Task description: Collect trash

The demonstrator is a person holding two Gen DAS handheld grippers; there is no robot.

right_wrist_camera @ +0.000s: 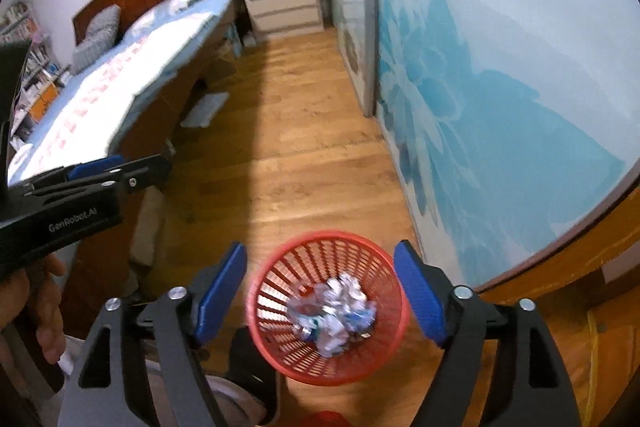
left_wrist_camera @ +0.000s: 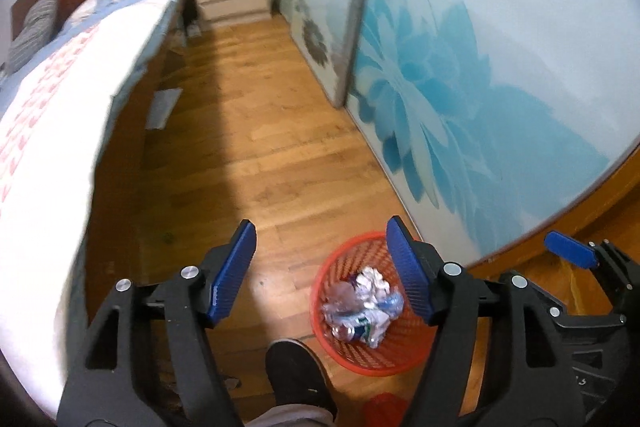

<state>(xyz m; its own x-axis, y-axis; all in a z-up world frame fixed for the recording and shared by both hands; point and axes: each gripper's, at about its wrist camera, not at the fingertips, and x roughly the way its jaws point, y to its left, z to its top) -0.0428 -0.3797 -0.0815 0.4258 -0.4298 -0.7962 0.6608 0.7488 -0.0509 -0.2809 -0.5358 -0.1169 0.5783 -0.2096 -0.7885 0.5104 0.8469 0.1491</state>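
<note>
The crumpled trash (right_wrist_camera: 334, 313) in the red basket (right_wrist_camera: 280, 311) is blurred; single pieces cannot be told apart. In the left wrist view the right finger (left_wrist_camera: 412, 275) covers part of the basket's rim. A red thing (left_wrist_camera: 384, 409) at the bottom edge is cut off and unidentifiable. The clutter on the dresser (right_wrist_camera: 284, 1), upper middle, is too small to name. The bed (right_wrist_camera: 100, 87) runs past the left edge.

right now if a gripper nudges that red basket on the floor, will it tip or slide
The red basket looks like thin slotted plastic, so probably light and a bit flexible. It holds only crumpled paper and wrappers, which adds little weight, so a nudge would likely slide it on the smooth wooden floor. A push near the rim might tip it.
</note>
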